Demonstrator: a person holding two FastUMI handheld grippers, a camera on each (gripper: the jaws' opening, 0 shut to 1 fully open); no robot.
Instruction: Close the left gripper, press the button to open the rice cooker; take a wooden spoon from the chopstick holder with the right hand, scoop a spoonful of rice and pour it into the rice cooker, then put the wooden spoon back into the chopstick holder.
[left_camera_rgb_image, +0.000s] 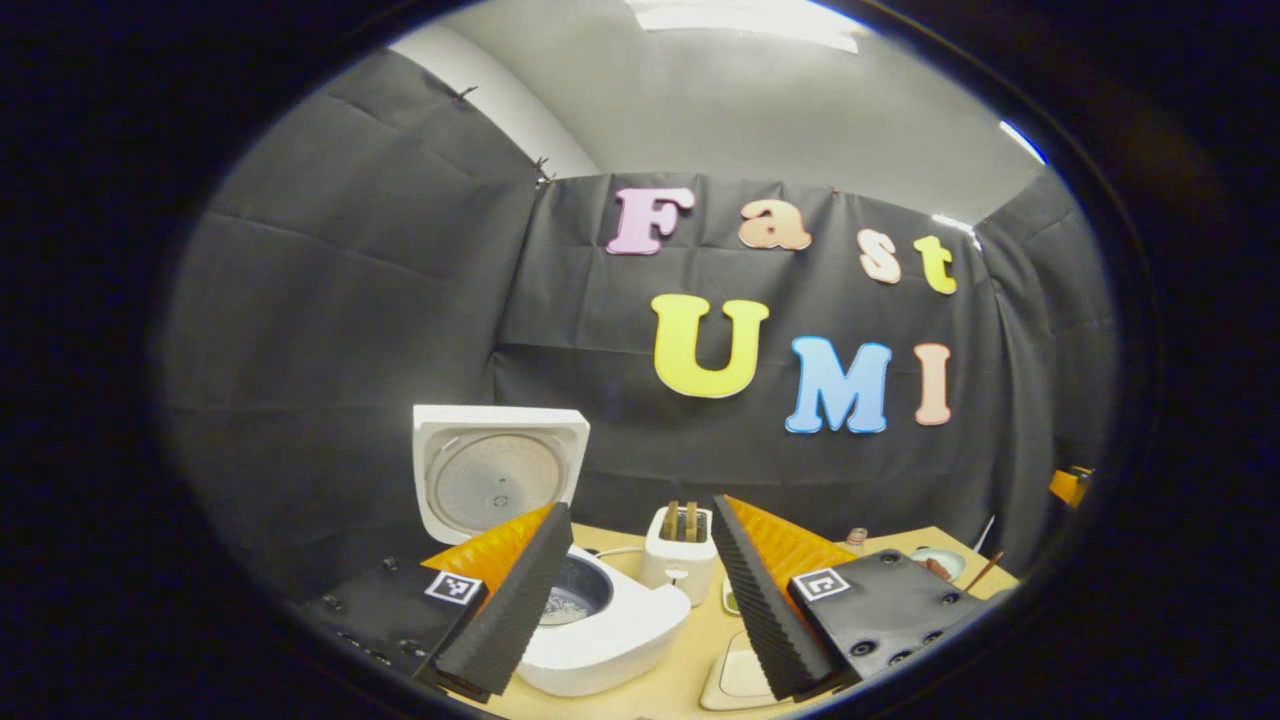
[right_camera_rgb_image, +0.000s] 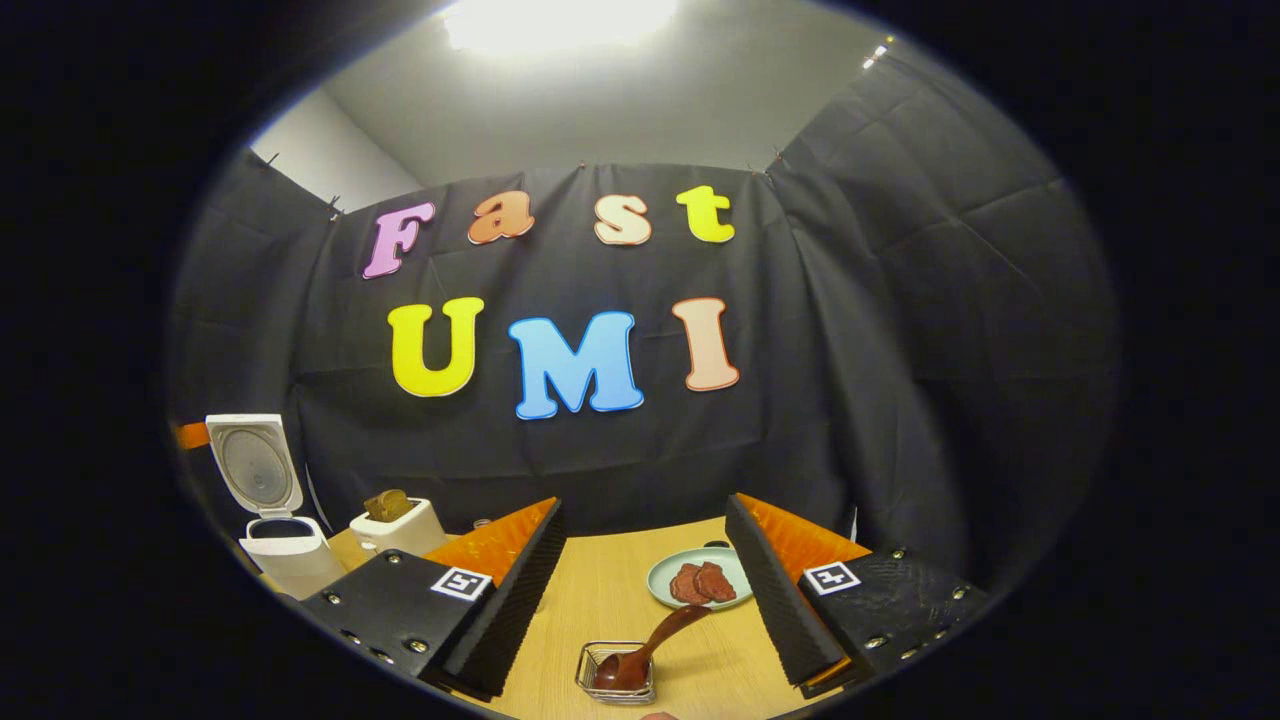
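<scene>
The rice cooker (left_camera_rgb_image: 590, 620) is open, both grippers' fingers are spread wide holding nothing, and the light, stiff wooden spoon (right_camera_rgb_image: 645, 648) stands in its holder (right_camera_rgb_image: 615, 680) on the worktop (right_camera_rgb_image: 600, 590), easiest to pinch by its thin handle.
</scene>
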